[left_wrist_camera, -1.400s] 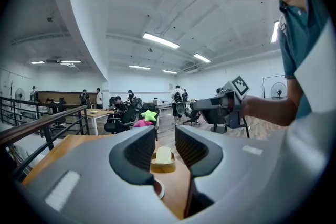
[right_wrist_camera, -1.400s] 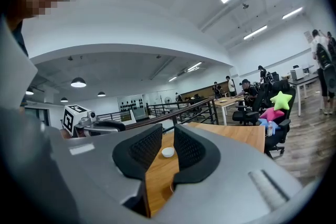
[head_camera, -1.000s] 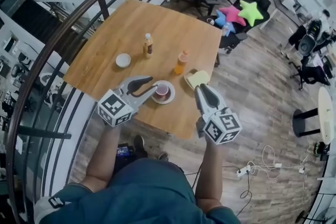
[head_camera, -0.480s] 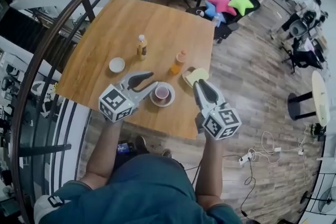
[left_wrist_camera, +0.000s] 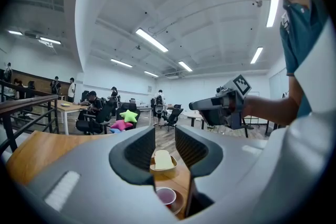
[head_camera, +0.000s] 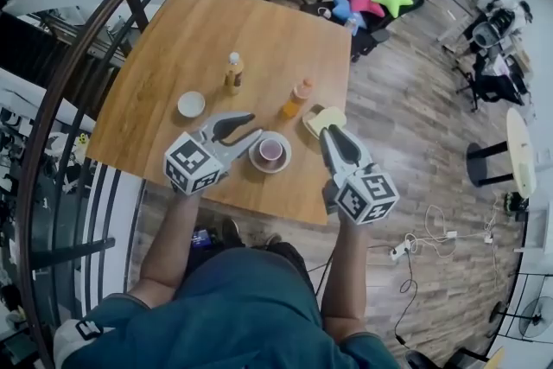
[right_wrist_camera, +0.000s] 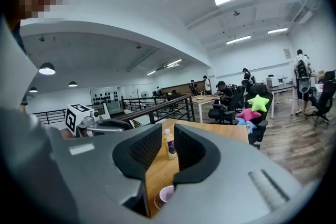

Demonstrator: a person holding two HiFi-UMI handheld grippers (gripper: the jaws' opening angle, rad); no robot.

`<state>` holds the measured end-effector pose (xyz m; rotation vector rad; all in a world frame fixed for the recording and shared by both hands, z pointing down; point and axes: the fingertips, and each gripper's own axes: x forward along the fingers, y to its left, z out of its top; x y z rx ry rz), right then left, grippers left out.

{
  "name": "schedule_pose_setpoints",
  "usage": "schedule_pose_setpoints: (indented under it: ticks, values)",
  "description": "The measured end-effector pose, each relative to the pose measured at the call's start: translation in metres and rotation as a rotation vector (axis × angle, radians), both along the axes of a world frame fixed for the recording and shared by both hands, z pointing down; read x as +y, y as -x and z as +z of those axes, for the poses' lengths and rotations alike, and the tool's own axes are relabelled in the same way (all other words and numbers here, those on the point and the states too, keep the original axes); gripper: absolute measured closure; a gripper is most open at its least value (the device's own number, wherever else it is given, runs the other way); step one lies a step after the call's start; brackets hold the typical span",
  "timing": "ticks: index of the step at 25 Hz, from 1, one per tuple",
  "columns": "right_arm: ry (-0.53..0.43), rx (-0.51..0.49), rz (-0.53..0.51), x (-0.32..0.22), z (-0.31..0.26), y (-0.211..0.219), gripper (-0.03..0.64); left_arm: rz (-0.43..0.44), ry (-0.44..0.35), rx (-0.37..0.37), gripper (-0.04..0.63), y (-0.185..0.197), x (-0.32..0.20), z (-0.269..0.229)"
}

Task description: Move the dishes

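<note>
**Both tongs empty at the near edge of the bench**

The left tongs [head_camera: 253,125] are held low over the wooden bench [head_camera: 207,30]. Their jaws are spread a little and nothing is pinched between them. Their tips are seen just beside a saucer [head_camera: 283,162], on which a pink cup [head_camera: 271,149] stands. The right tongs [head_camera: 331,134] are held at the near right, with their jaws narrowly parted and likewise empty. Their tips are close to a yellow dish [head_camera: 315,118] that carries a pale piece; whether it is touched cannot be told. Farther back, a small white bowl [head_camera: 191,104], a yellow bottle [head_camera: 233,73] and an orange bottle [head_camera: 297,99] are set apart from one another, both bottles upright.
</note>
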<state>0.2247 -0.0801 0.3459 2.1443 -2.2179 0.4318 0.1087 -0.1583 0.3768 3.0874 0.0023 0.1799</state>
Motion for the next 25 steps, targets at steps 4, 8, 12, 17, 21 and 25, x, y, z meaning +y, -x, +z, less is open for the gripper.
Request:
schedule_pose_setpoints:
  ticks: [4,8,12,17,21,25]
  values:
    - [0.012,-0.003,-0.026,-0.009,0.008,0.004,0.561,-0.014,0.018,-0.004,0.477,0.003,-0.003,0.009]
    - [0.025,-0.016,-0.058,-0.023,0.017,0.001,0.561,-0.035,0.031,-0.03,0.476,0.003,-0.008,0.021]
    - [0.039,-0.028,-0.108,-0.042,0.028,-0.004,0.561,-0.071,0.04,-0.054,0.472,0.0,-0.012,0.031]
    - [0.066,-0.04,-0.178,-0.064,0.043,-0.008,0.561,-0.105,0.064,-0.08,0.462,-0.009,-0.015,0.048]
    - [0.089,-0.056,-0.225,-0.077,0.055,-0.008,0.561,-0.132,0.089,-0.102,0.454,-0.015,-0.014,0.063]
    - [0.118,-0.071,-0.264,-0.084,0.074,-0.008,0.561,-0.158,0.119,-0.127,0.443,-0.018,-0.012,0.086]
